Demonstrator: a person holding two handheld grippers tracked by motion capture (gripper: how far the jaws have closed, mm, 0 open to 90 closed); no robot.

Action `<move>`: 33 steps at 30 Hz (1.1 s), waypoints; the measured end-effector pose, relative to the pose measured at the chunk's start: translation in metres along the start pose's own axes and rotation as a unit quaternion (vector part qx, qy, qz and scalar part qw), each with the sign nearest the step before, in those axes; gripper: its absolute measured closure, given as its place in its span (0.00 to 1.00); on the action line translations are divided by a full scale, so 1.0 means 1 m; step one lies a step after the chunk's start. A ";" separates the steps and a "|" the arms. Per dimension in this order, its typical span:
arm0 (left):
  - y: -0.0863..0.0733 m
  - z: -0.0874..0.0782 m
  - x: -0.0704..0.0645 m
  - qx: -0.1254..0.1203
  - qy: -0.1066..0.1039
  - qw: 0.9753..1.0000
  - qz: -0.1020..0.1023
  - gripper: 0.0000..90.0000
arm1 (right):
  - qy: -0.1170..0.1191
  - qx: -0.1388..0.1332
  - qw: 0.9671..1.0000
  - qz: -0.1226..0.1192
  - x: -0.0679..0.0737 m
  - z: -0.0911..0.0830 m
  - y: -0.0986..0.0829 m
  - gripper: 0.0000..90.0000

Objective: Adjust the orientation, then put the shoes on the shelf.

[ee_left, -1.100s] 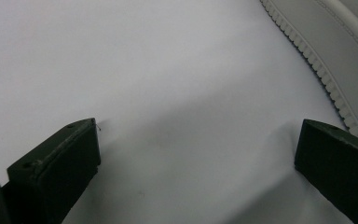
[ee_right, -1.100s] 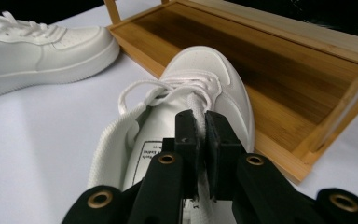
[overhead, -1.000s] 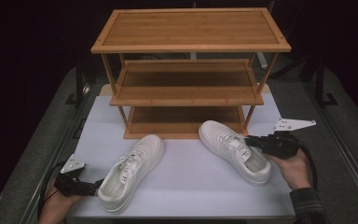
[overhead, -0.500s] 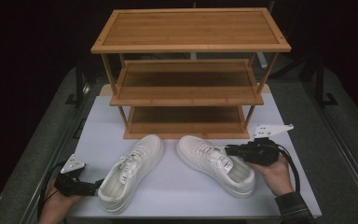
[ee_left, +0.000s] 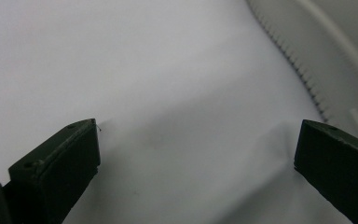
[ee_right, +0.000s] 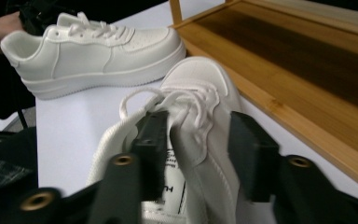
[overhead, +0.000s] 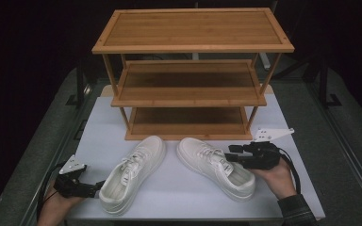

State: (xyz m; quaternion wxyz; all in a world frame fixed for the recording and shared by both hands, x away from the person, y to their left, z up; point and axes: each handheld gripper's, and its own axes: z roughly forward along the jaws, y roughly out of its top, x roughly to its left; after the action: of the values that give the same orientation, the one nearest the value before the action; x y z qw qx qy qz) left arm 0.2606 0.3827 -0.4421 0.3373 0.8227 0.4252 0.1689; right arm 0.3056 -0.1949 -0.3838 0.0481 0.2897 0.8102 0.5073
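Since the earlier frames the right shoe (overhead: 215, 167) has slid left across the worktop (overhead: 283, 141) toward frame centre, dragged by the right hand-held gripper (overhead: 235, 156); the left shoe (overhead: 133, 172) and left hand-held gripper (overhead: 94, 187) look unchanged. Right jaws pinch the right shoe's tongue and inner collar, one jaw inside the opening, one outside. Left jaws are spread wide over bare worktop, heel of the left shoe just beside them, no contact seen. Both shoes sit lower centre of the high view, in front of the wooden rack (overhead: 192, 75), toes toward its bottom shelf (overhead: 188, 123), long axes converging slightly toward the rack. Likely next: push the right shoe forward along its axis; the right hand is nearer and already holds it.
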 end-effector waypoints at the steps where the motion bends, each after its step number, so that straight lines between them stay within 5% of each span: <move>1: 0.003 -0.003 -0.001 -0.006 -0.003 1.000 0.002 0.00 | -0.007 -0.001 1.000 0.002 0.000 -0.002 0.002 0.51; 8: 0.028 -0.030 -0.009 -0.051 -0.022 0.998 0.007 0.00 | -0.023 -0.001 1.000 -0.001 0.000 -0.005 0.003 0.40; 13: 0.047 -0.043 -0.021 -0.081 -0.056 0.995 0.023 0.07 | -0.026 -0.004 1.000 -0.009 0.000 -0.007 0.005 0.39; 24: 0.076 -0.028 -0.041 -0.083 -0.097 0.990 0.054 0.18 | -0.016 0.004 1.000 -0.014 0.000 0.001 0.006 0.39; 33: 0.088 -0.011 -0.045 -0.082 -0.120 0.987 0.066 0.40 | -0.008 0.010 1.000 -0.009 -0.003 0.005 0.005 0.40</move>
State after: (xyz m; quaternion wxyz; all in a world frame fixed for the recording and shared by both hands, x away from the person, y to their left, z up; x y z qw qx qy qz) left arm 0.2802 0.3142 -0.3722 0.4404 0.8329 0.3110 0.1249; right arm 0.3118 -0.1906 -0.3824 0.0564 0.2871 0.8176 0.4960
